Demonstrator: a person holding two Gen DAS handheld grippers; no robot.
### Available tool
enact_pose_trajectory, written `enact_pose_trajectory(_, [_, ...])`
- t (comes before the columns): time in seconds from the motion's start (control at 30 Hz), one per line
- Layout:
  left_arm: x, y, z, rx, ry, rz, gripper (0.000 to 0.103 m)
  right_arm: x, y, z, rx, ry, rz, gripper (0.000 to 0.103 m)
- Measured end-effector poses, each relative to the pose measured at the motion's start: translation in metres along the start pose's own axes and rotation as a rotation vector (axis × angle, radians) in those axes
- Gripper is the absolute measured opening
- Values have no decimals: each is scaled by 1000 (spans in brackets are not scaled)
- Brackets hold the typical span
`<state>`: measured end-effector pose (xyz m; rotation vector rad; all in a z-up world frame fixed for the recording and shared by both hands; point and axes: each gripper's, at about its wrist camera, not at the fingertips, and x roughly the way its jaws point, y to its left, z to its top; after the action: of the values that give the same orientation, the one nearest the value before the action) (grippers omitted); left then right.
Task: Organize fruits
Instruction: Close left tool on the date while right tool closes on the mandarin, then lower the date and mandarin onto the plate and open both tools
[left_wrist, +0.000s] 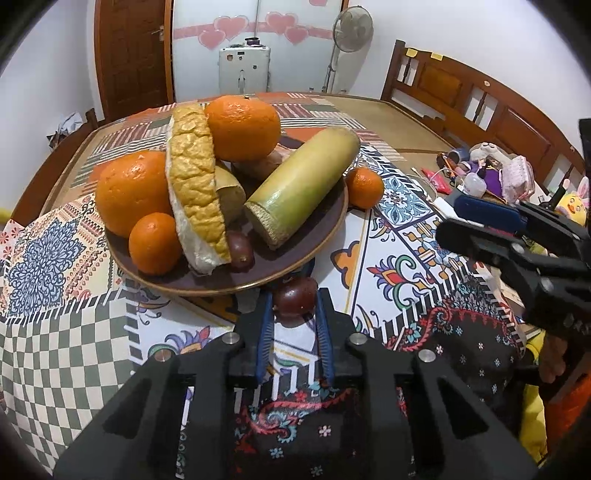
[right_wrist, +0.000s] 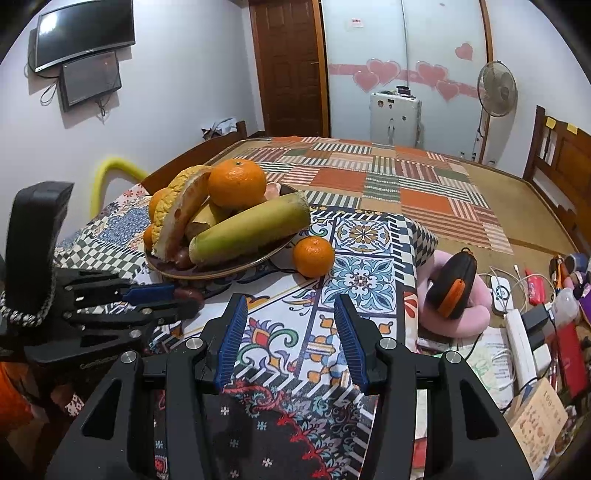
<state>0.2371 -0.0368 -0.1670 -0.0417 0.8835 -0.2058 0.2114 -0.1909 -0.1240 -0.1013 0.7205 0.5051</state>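
Plate (left_wrist: 295, 275) nearly full; left gripper (left_wrist: 294, 314) clamps a dark fruit (left_wrist: 295, 297), right gripper (right_wrist: 291, 332) wide open w/ nothing; small orange (right_wrist: 314, 256) left outside.

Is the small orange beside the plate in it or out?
Out. The small orange sits on the patterned cloth beside the plate, just outside its rim, seen in both views.

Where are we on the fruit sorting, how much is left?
Mostly done: the plate already holds oranges, a sugarcane piece, a pomelo wedge and more. In hand: the left gripper is shut on a dark red fruit just short of the plate's rim. Left: that fruit and the small orange lying on the cloth beside the plate. The right gripper is open and empty.
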Motion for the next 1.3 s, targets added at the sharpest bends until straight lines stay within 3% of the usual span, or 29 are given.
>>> enact_pose_trajectory(0.33, [-38, 26, -13, 1, -70, 27, 22, 29, -7, 17, 22, 60, -59, 46])
enact_pose_trajectory(0.7, [-55, 55, -20, -28, -113, 33, 22, 66, -9, 32, 15, 147, -57, 46])
enact_pose_trajectory(0.83, [-58, 59, -20, -34, -118, 38, 22, 75, -11, 35, 12, 163, -53, 38])
enact_pose_trajectory(1.3, [-77, 66, -4, -55, -168, 46, 22, 30, 3, 33, 21, 76, -21, 35])
